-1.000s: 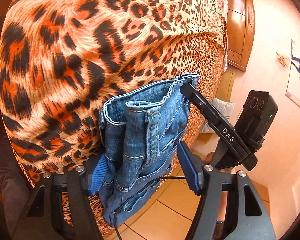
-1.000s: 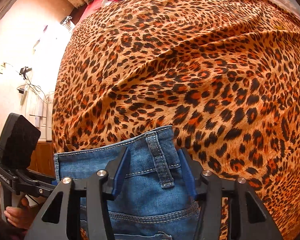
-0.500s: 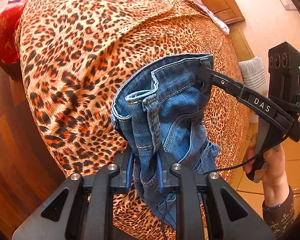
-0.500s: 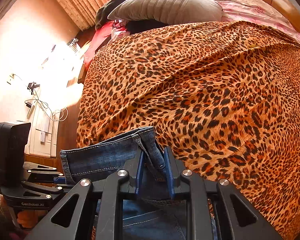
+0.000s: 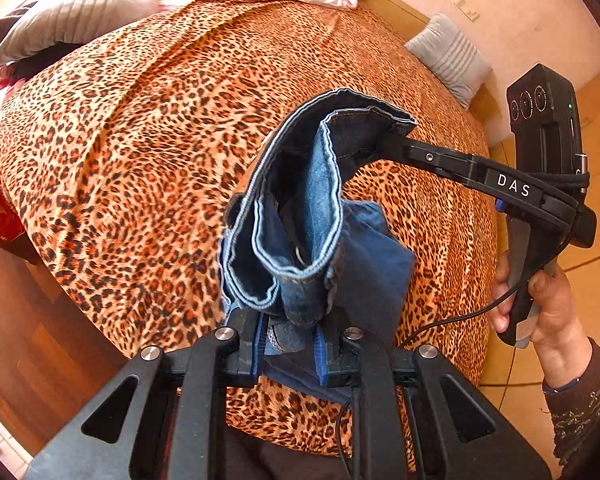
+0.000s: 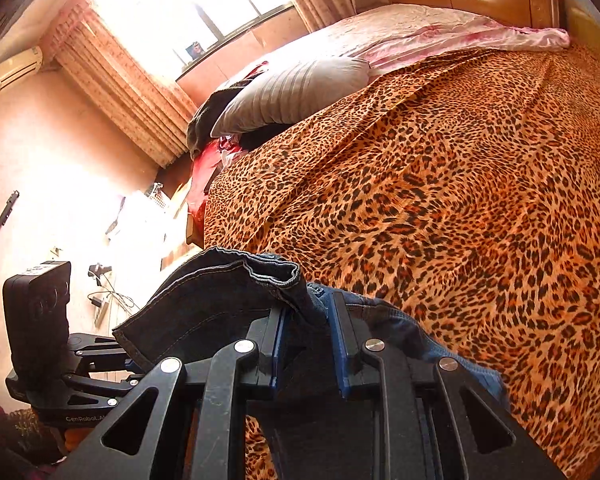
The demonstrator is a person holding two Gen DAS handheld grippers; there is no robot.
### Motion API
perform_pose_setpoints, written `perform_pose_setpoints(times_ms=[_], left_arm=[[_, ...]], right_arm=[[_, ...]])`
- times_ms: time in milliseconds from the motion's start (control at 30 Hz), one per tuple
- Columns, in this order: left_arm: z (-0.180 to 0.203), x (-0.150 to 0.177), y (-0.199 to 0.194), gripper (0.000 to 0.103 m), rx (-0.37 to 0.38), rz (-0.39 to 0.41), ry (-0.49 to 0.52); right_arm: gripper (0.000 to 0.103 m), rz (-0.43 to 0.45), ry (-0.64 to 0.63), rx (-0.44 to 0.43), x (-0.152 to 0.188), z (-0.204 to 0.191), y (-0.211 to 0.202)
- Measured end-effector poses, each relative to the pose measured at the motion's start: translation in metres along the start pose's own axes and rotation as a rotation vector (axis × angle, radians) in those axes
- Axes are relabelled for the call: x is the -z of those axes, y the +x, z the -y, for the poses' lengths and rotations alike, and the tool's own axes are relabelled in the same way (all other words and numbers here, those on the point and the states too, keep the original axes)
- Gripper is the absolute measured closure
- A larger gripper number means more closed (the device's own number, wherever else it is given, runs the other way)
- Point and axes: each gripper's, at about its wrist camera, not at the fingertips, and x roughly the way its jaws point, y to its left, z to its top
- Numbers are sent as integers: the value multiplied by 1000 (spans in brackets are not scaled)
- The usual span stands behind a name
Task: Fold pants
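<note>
The jeans (image 5: 300, 216) hang in the air by their waistband, held up over the near edge of the bed (image 5: 140, 140), with the rest of the denim drooping down out of view. The left gripper (image 5: 290, 350) has its fingers closed tight on a bunched wad of waistband. The right gripper (image 6: 308, 344) pinches another part of the same band, its fingers narrowed onto the cloth. The two grips stand close together, so the band buckles into a loose open loop between them.

The leopard-print bedspread (image 6: 460, 200) lies beneath the jeans, with a grey pillow (image 6: 292, 96) toward the far edge of the bed.

The likely trouble is that slack loop: laid down like this, the jeans would probably land crumpled and the legs misaligned. Heavy denim could also creep out of a pinch that catches only the bunched edge.
</note>
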Motion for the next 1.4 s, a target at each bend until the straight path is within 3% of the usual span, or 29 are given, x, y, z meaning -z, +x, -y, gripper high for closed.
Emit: perform_pose_setpoints(times_ms=[200,367,467,533,733,800,833,900,967,1000,1067,1167,1267,1333,1400], left_arm=[[47,33,48,86,7,-132,100],[64,60,110,86,-51,-291,158],[63,71,137,86,-72,-360,150],[56,75,146,86,-43,-403,103],[37,78,113,86,27,-388,91],[24,77,105,85,83,-392,17],[18,76,101,80,120,-395,-43],[-1,72,103,65,206,-392,-189],[-13,69,107,50,272,-387,-306],[-17,68,110,50,295,-392,-347],[-20,69,114,50,332,-411,-396],[-22,76,115,50,345,-425,-424],[-38,82,113,50,383,-416,-533],[-51,84,110,50,390,-398,-609],[-61,83,105,47,401,-367,-669]], right_arm=[[83,36,141,30,72,51,-37],[79,-24,247,64,123,91,-38],[79,-33,288,53,132,105,-40],[78,-25,309,39,126,111,-44],[50,14,448,27,119,138,-55],[42,55,533,-30,126,150,-59],[36,73,573,-63,129,156,-59],[33,107,624,-122,132,162,-58],[22,100,619,-133,130,163,-51],[20,81,601,-99,127,161,-47],[20,36,554,-57,122,154,-35],[20,-29,500,-60,120,142,-19],[20,-101,413,5,118,131,1],[22,-98,423,-24,122,131,4],[47,-54,497,-125,128,136,2]])
